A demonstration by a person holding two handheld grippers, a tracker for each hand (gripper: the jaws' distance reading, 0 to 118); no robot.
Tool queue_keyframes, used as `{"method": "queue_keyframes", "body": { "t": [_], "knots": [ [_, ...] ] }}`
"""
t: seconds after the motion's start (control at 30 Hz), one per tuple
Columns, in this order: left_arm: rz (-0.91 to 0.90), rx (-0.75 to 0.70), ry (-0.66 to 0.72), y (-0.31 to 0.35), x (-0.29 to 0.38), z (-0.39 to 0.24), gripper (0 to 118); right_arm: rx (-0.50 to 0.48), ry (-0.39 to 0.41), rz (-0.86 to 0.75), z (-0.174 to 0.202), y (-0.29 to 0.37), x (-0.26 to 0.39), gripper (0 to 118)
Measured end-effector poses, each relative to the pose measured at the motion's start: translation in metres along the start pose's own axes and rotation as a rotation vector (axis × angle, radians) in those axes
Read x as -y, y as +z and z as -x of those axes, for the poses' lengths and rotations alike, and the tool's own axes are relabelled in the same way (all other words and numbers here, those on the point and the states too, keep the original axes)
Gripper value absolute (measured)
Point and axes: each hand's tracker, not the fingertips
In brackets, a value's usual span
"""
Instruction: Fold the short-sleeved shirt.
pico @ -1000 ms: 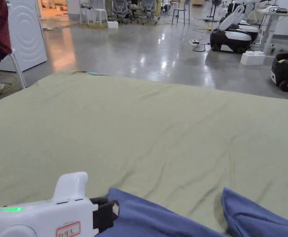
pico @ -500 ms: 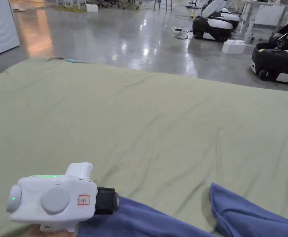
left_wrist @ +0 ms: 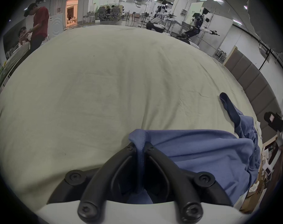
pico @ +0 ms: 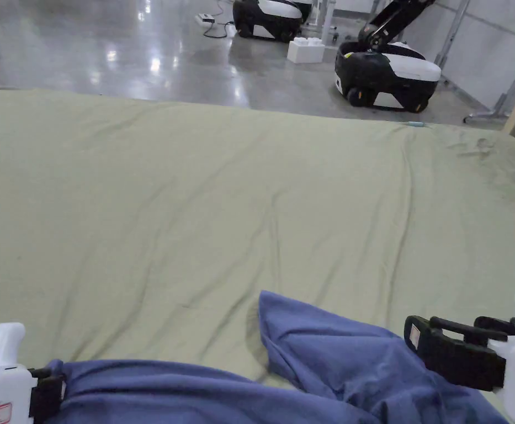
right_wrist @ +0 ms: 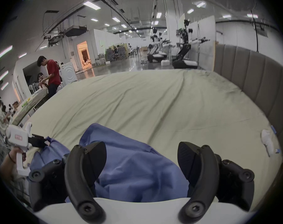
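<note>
Ceiling panels (right_wrist: 91, 5) throw even, cool light – soft shadows, glare on the polished floor (pico: 140, 61). Both gripper views bulge fisheye-fashion, black at the corners – edges slightly blurred.

We hold the right tool (right_wrist: 141, 161) with its jaws spread wide above the crumpled blue shirt (right_wrist: 134, 167), which lies on the bed's green sheet (right_wrist: 153, 101). Far left, our left tool (right_wrist: 40, 142) meets the shirt's edge. A grey padded headboard (right_wrist: 253, 75) runs along the right.
</note>
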Motion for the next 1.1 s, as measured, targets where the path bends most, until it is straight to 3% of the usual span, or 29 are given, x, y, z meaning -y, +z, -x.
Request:
{"method": "queue_keyframes", "body": {
  "t": [0.1, 0.17, 0.27, 0.37, 0.4, 0.43, 0.5, 0.53, 0.57, 0.63, 0.87, 1.03, 1.1],
  "knots": [
    [0.001, -0.030, -0.016, 0.002, 0.002, -0.008, 8, -0.034, -0.033, 0.083, -0.012, -0.037, -0.017, 97],
    [-0.007, -0.055, -0.054, -0.003, 0.003, -0.008, 8, -0.015, -0.008, 0.192, -0.015, -0.064, -0.023, 97],
    [-0.015, -0.080, -0.076, -0.002, 0.005, -0.016, 8, -0.034, 0.096, 0.364, -0.008, -0.098, -0.017, 97],
    [-0.011, -0.089, -0.084, -0.001, 0.004, -0.019, 8, -0.039, 0.252, 0.533, 0.008, -0.125, 0.002, 91],
    [-0.010, -0.089, -0.083, -0.001, 0.003, -0.018, 8, 0.019, 0.313, 0.536, 0.016, -0.127, 0.007, 91],
    [-0.011, -0.089, -0.080, 0.000, 0.003, -0.018, 8, 0.041, 0.304, 0.463, 0.024, -0.119, 0.003, 86],
    [-0.017, -0.089, -0.074, 0.007, 0.002, -0.021, 8, 0.009, 0.230, 0.515, 0.029, -0.110, -0.011, 38],
    [-0.020, -0.089, -0.059, 0.011, -0.002, -0.021, 8, -0.001, 0.246, 0.498, 0.030, -0.106, -0.011, 9],
    [-0.024, -0.079, -0.034, 0.017, -0.005, -0.021, 8, -0.057, 0.250, 0.477, 0.031, -0.101, -0.012, 9],
    [-0.053, -0.032, 0.014, 0.031, -0.010, -0.019, 8, 0.001, 0.288, 0.481, 0.033, -0.095, -0.011, 9],
    [-0.207, 0.034, 0.005, 0.100, -0.024, -0.018, 8, -0.003, 0.141, 0.302, 0.015, -0.029, -0.021, 9],
    [-0.356, 0.104, 0.057, 0.153, -0.039, -0.013, 8, -0.022, 0.048, 0.064, 0.000, 0.049, -0.053, 9],
    [-0.423, 0.083, 0.035, 0.173, -0.049, -0.014, 8, -0.008, 0.049, -0.032, 0.002, 0.078, -0.068, 9]
  ]
}}
